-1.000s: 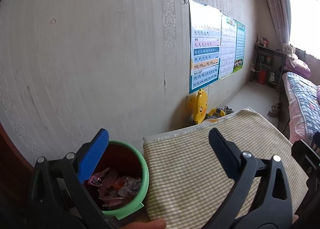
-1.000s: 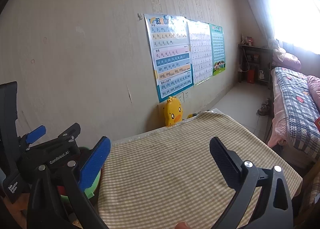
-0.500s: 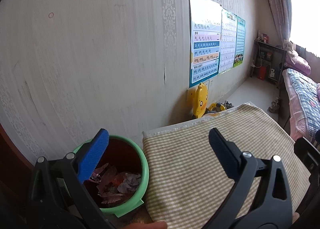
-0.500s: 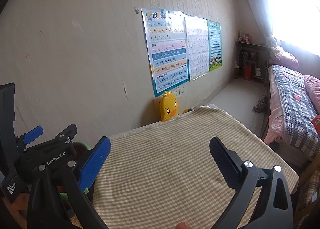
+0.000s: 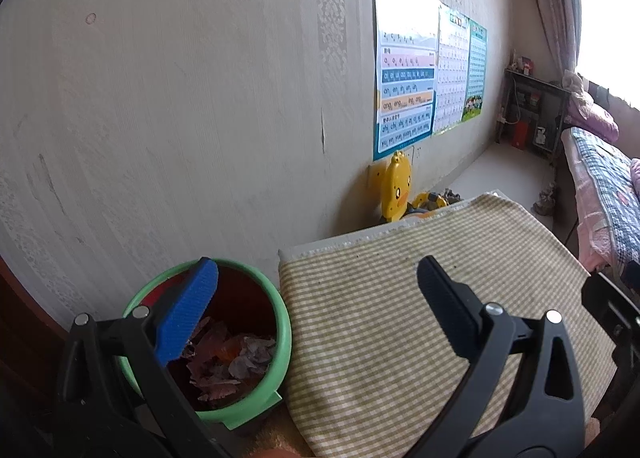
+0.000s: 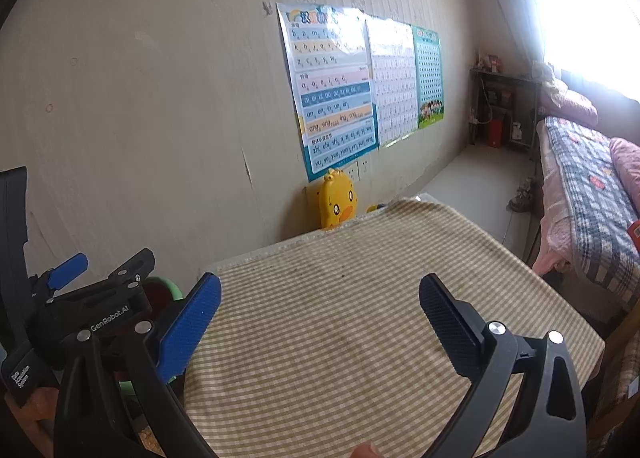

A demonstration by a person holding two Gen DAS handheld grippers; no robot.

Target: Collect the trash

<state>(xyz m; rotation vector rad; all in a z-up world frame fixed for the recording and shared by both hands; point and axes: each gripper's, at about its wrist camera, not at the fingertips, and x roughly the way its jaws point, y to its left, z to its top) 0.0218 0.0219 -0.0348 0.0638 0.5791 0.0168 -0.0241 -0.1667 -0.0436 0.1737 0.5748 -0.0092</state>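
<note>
Holding both grippers out over the cloth (image 6: pixel 340 322), we had the jaws of each spread wide with nothing between them: the left gripper (image 5: pixel 316 294) sat at the lower centre of its view, the right gripper (image 6: pixel 320 298) at the lower centre of its own. The bin (image 5: pixel 280 322) stood in the lower left of the left view, just beside the cloth's left edge and close to the wall (image 5: pixel 180 118), and the trash (image 5: pixel 232 354), crumpled paper scraps as far as we could tell, lay inside it on the bottom. In the right view the bin showed only as a sliver of green at the lower left, mostly hidden behind the left gripper's body. We saw no loose scrap on the cloth in either view, so we judged the collecting to be at or near its end, or between pieces. The next move, as we read it, called for a look over whatever the cloth hid below the frame, and a pick only if something turned up. Around us were posters (image 6: pixel 332 90) on the wall at centre, a yellow duck toy (image 6: pixel 338 204) just past the cloth's far edge, and a bed (image 6: pixel 592 186) at the right. The grippers sat close together at the left, and the left one crowded the bin's mouth.
</note>
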